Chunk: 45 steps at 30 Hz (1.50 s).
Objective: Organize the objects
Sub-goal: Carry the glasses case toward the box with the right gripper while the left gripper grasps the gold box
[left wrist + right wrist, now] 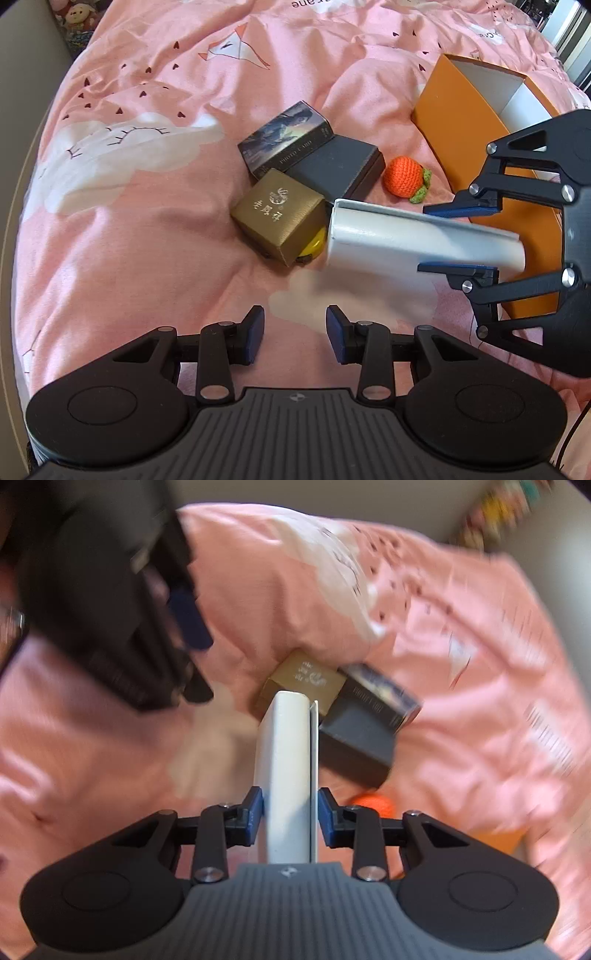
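My right gripper is shut on a flat white box, held on edge above the bed; in the left wrist view the white box sticks out leftward from the right gripper. My left gripper is open and empty, low over the bedspread in front of the pile. The pile holds a gold box, a dark grey box, a photo-card box, a crocheted orange fruit and a yellow object tucked under the gold box.
An open orange box with a white inside lies at the right on the pink bedspread. Plush toys sit beyond the bed's far left corner. The right wrist view is motion-blurred.
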Available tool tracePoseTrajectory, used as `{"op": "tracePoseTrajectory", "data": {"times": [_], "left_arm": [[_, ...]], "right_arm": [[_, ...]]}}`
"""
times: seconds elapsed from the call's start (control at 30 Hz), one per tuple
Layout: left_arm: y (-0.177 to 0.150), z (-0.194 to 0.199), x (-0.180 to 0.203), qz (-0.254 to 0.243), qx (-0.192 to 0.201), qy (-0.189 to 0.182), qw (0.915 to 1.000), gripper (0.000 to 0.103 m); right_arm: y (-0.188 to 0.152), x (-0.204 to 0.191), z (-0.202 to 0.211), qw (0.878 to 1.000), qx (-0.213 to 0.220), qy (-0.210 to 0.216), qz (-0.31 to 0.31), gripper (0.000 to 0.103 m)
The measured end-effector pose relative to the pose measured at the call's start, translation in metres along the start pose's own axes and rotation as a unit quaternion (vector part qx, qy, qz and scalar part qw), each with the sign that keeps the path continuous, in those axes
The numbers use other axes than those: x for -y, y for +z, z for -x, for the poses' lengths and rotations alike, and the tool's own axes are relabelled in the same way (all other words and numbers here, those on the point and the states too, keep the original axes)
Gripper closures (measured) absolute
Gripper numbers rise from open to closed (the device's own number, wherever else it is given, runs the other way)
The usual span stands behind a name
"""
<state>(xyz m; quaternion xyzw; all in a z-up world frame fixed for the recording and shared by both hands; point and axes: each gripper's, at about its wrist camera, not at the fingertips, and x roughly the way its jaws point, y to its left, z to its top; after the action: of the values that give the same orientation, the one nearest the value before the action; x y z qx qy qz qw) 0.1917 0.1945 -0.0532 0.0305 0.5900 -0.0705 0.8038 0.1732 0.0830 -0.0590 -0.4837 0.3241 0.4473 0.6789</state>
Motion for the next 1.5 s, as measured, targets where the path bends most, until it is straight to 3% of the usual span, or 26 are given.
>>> {"op": "tracePoseTrajectory", "data": {"times": [0.1, 0.2, 0.37, 0.47, 0.53, 0.6, 0.7, 1.2, 1.5], "left_arm": [[-0.001, 0.004, 0.0, -0.002, 0.001, 0.003, 1.0, 0.059], [-0.004, 0.004, 0.005, -0.014, -0.003, 0.002, 0.9999, 0.059], [-0.009, 0.004, 0.016, -0.044, -0.006, 0.005, 0.999, 0.059], [-0.008, 0.003, 0.018, -0.048, -0.007, 0.004, 0.9988, 0.059], [-0.008, 0.003, 0.018, -0.048, -0.007, 0.004, 0.9988, 0.059], [-0.008, 0.001, 0.017, -0.047, -0.006, 0.002, 0.9989, 0.059], [-0.009, 0.0, 0.016, -0.047, -0.007, 0.001, 0.9989, 0.059], [-0.006, -0.01, 0.009, -0.052, -0.015, -0.008, 0.9985, 0.058], [-0.003, -0.003, 0.004, -0.04, 0.001, -0.01, 0.9992, 0.052]], "right_arm": [[-0.005, -0.022, -0.005, 0.997, -0.008, -0.014, 0.072, 0.069], [-0.005, -0.031, -0.01, 0.997, -0.011, -0.001, 0.074, 0.07], [0.0, -0.016, -0.006, 0.995, -0.015, 0.101, -0.011, 0.069], [0.003, -0.01, -0.009, 0.983, -0.032, 0.166, -0.069, 0.07], [-0.001, -0.008, -0.002, 0.976, -0.034, 0.188, -0.101, 0.07], [-0.003, -0.002, 0.003, 0.973, -0.03, 0.189, -0.126, 0.066], [-0.005, 0.007, -0.002, 0.969, -0.036, 0.185, -0.16, 0.052], [-0.004, 0.021, -0.061, 0.945, -0.096, 0.224, -0.217, 0.039], [0.001, 0.012, -0.039, 0.963, -0.069, 0.192, -0.173, 0.041]]}}
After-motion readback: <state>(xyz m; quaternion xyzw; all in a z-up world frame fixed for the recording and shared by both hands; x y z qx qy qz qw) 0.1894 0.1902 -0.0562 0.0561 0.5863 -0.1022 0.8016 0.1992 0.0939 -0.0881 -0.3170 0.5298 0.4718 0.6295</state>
